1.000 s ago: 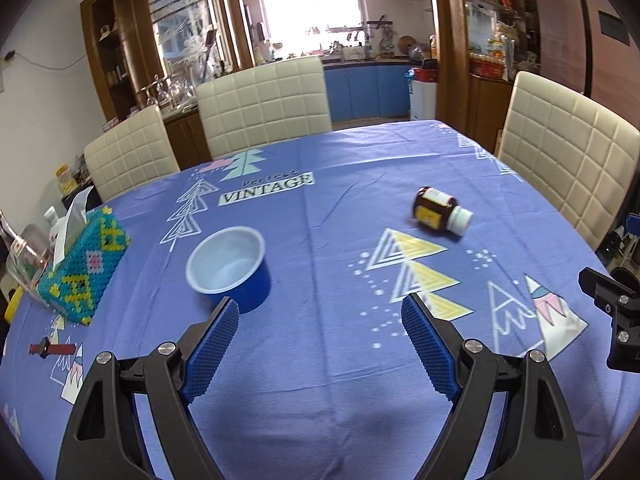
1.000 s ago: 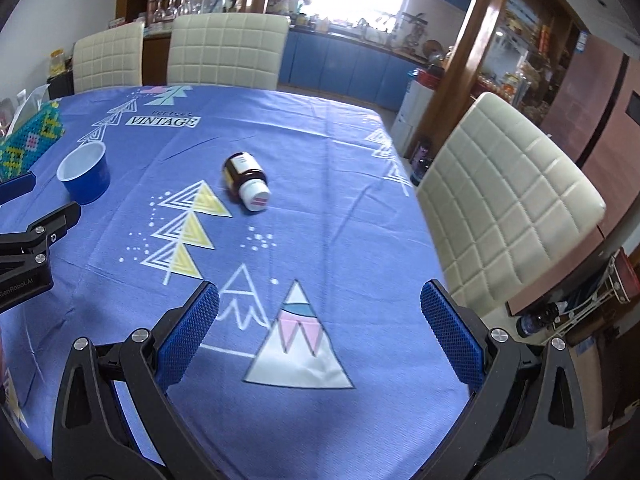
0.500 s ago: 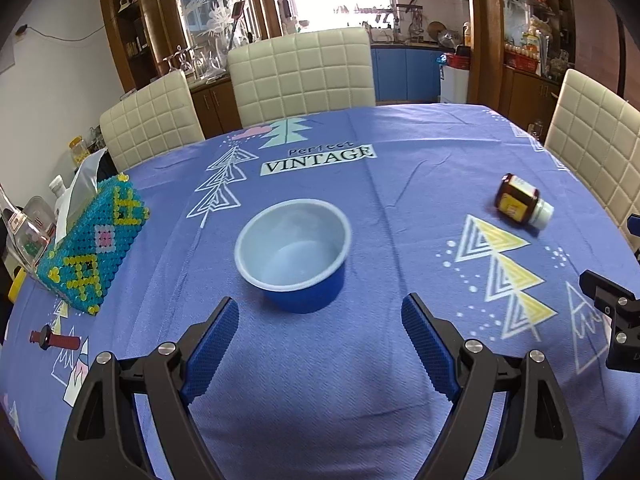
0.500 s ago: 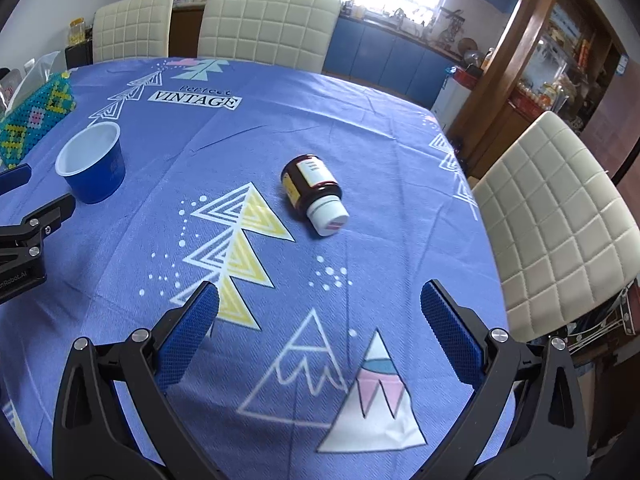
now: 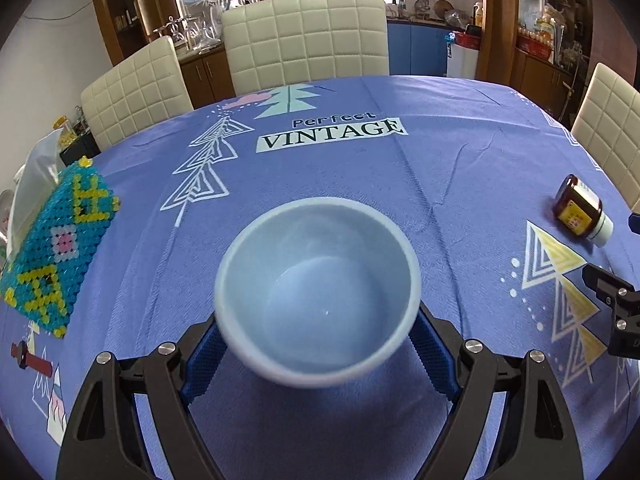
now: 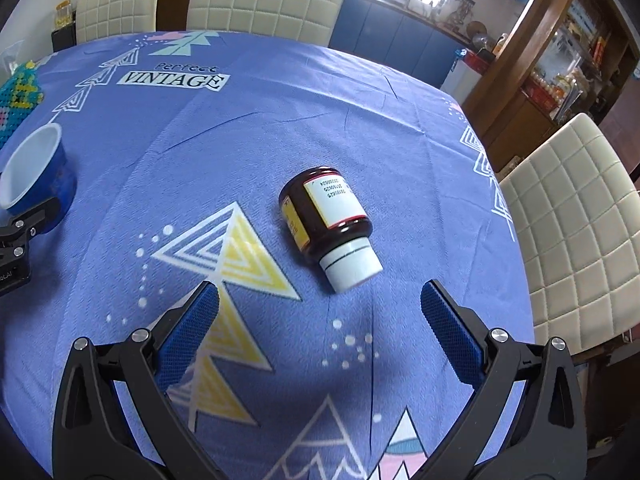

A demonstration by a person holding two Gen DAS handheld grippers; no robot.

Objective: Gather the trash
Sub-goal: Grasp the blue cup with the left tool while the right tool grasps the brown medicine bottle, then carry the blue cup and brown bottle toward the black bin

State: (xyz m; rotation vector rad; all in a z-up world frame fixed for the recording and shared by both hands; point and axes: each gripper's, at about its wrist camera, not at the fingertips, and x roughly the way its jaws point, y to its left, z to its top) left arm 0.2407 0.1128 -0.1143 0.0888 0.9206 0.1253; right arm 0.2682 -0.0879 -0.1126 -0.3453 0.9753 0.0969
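Observation:
A blue paper cup (image 5: 316, 300) with a white inside stands upright on the blue tablecloth; it also shows in the right wrist view (image 6: 34, 172). My left gripper (image 5: 316, 344) is open with the cup between its fingers, the blue pads close to the cup's sides. A brown medicine bottle (image 6: 330, 220) with a white cap lies on its side; it shows in the left wrist view (image 5: 580, 210) too. My right gripper (image 6: 318, 312) is open and empty, just short of the bottle's cap.
A beaded tissue box (image 5: 56, 248) sits at the table's left edge, with a small red object (image 5: 30, 360) near it. Cream chairs (image 5: 304, 36) stand round the table, one at the right edge (image 6: 576, 232). The table edge runs close to the right gripper.
Both grippers moved forward. The left gripper closed in until the cup sits between its fingers. The right gripper came up to the bottle. Both jaws stayed open.

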